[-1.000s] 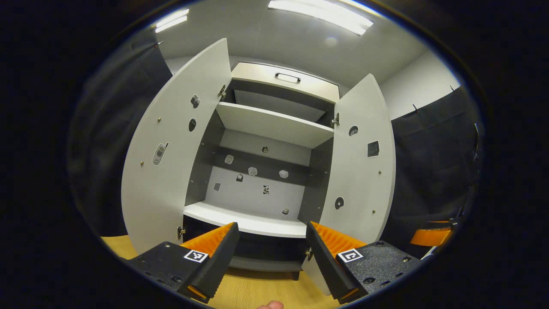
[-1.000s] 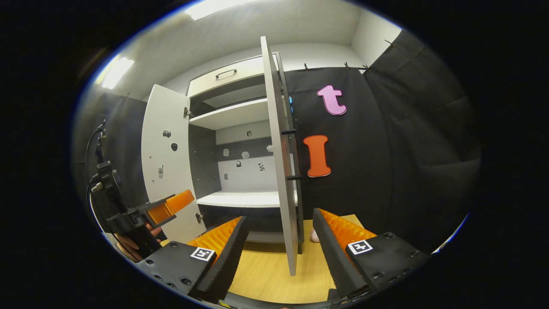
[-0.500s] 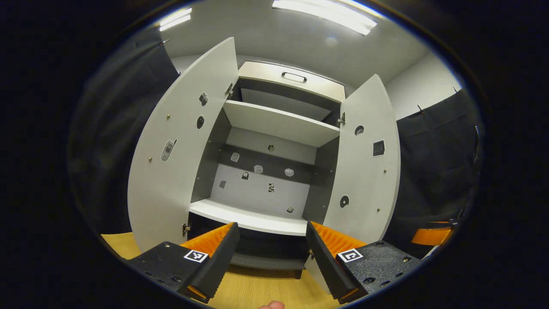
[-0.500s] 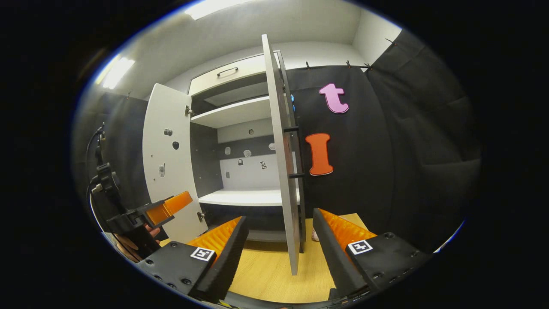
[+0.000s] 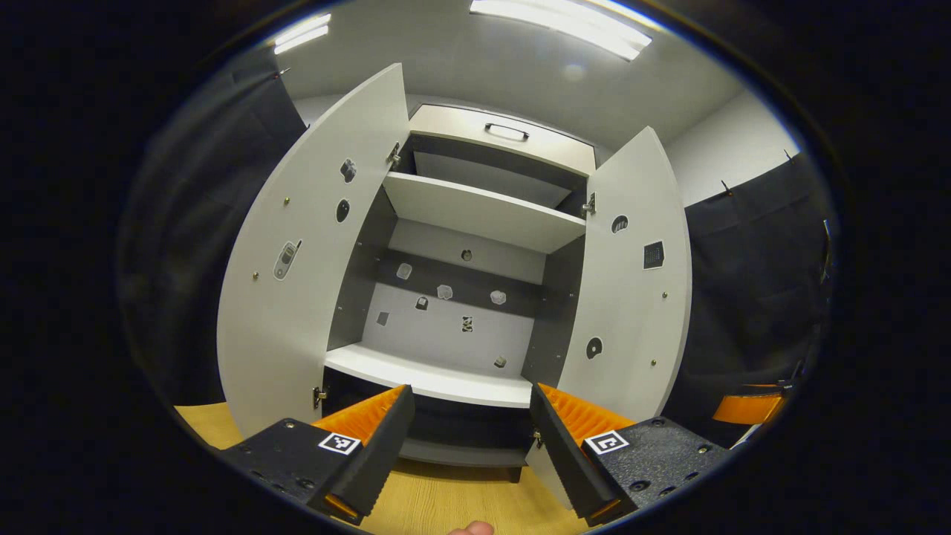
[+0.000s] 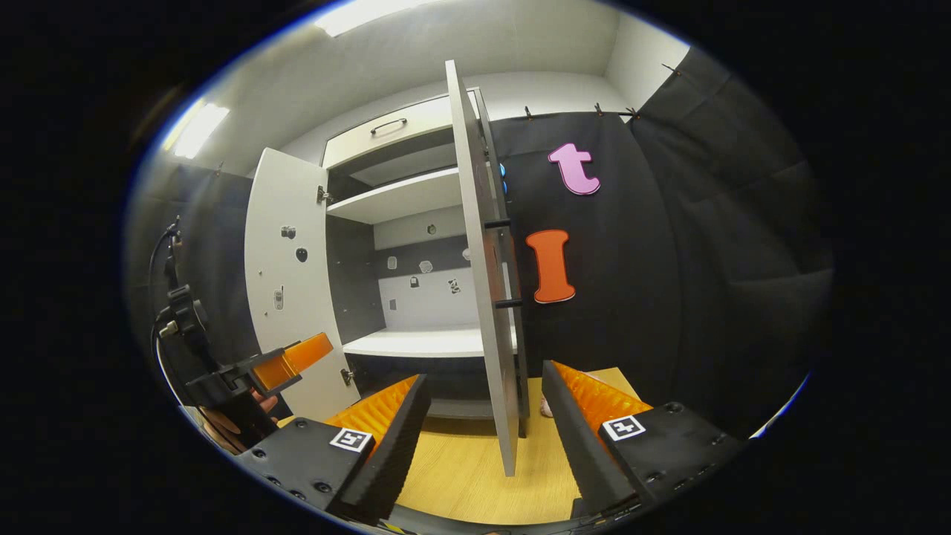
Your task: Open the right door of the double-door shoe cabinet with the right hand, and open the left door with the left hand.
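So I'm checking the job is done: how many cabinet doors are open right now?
2. The left door is swung out on the left side of the cabinet, and the right door on its right. Neither tool touches a door.

Matt smooth laminate cabinet doors, wood-grain floor, black cloth wall, metal hinges

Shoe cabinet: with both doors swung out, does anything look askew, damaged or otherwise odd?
Nothing stands out. The left door and right door both stand wide open and hang straight on their hinges. The shelves sit level and bare. Both the left gripper and right gripper are open, clear of the doors.
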`<state>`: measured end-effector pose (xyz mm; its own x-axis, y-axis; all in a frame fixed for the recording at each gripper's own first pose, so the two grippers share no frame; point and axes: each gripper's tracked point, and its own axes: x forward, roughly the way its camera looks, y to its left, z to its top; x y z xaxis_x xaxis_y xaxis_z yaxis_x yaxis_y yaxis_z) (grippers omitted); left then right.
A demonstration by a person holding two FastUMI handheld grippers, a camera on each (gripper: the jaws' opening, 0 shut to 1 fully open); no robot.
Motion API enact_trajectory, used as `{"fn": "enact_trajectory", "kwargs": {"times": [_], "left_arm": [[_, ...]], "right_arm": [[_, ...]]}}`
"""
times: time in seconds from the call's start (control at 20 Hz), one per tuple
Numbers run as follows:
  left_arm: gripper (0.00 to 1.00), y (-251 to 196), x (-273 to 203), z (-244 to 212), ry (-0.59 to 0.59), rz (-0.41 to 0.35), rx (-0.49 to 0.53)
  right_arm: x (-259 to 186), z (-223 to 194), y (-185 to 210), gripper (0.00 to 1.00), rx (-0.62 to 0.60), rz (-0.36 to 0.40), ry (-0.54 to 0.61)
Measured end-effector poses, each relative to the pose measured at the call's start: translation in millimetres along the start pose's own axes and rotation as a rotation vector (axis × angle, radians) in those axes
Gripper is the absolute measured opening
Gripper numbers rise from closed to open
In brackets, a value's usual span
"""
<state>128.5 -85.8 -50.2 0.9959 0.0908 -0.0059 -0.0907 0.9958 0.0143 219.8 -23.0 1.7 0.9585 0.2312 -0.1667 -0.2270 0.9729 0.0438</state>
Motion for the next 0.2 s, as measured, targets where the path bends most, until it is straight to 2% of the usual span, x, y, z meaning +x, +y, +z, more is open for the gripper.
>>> {"fn": "enact_trajectory", "kwargs": {"times": [0.1, 0.2], "left_arm": [[0.92, 0.2, 0.4, -1.6, 0.007, 0.002, 0.004], [0.94, -0.4, 0.0, -1.3, 0.009, -0.001, 0.003]], "right_arm": [[0.2, 1.5, -0.3, 0.97, 0.0, -0.003, -0.002], [0.9, 1.9, 1.4, 0.97, 0.001, 0.001, -0.004]]}}
